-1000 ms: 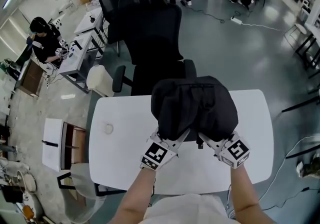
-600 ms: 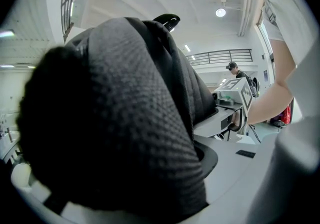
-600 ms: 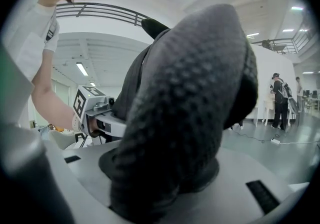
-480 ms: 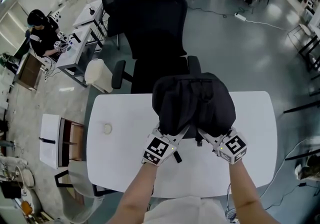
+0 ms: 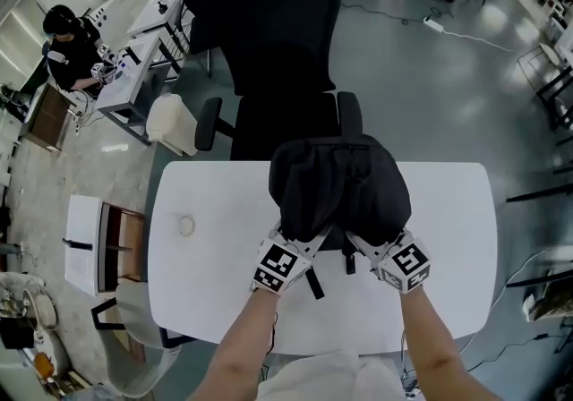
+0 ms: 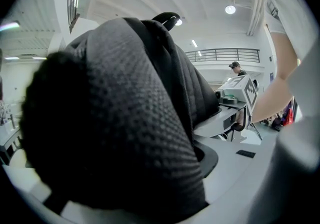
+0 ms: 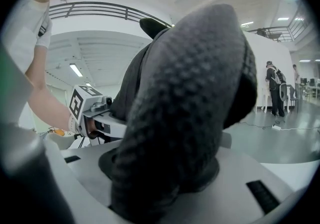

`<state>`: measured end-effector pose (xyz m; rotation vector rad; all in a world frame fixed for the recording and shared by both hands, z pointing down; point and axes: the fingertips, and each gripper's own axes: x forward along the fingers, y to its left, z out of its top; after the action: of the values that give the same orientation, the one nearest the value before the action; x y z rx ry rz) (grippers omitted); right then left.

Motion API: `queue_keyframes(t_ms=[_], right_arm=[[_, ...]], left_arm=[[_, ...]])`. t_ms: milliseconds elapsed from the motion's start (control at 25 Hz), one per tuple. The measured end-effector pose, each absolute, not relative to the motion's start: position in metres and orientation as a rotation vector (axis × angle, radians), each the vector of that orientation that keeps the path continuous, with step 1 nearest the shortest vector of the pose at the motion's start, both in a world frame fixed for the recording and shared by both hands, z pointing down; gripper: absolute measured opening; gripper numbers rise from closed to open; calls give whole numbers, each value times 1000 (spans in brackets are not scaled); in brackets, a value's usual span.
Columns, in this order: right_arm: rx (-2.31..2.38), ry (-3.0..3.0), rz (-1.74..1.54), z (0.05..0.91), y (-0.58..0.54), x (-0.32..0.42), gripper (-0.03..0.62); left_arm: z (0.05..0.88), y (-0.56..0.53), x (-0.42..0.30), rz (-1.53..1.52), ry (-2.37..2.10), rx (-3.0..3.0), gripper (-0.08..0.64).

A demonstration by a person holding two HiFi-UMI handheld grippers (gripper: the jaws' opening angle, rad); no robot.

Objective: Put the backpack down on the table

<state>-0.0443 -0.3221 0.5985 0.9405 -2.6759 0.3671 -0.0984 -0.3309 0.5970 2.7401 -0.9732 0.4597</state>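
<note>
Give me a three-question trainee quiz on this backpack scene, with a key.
1. True or false: the backpack is held by one gripper only.
2. What stands beyond the table's far edge? A) black office chair B) ladder C) trolley
3. Fill in: the right gripper is closed on the backpack's padded ____.
Key: 1 false, the left gripper grips it too; 2 A; 3 strap.

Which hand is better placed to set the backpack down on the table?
Probably neither alone: left gripper and right gripper each clamp the backpack, side by side over the table. Lower both together.
</note>
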Motion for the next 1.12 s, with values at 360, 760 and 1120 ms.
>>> queue_keyframes(t_ms=[360, 760, 1120], right_arm=[[942, -2659, 415, 618, -316, -44, 213], [936, -2646, 409, 626, -314, -47, 215], [939, -2633, 413, 628, -316, -48, 224]], left_arm=[[618, -323, -102, 482, -962, 2705, 150], [625, -322, -106, 453, -974, 2684, 170], [627, -324, -108, 432, -950, 2661, 183]])
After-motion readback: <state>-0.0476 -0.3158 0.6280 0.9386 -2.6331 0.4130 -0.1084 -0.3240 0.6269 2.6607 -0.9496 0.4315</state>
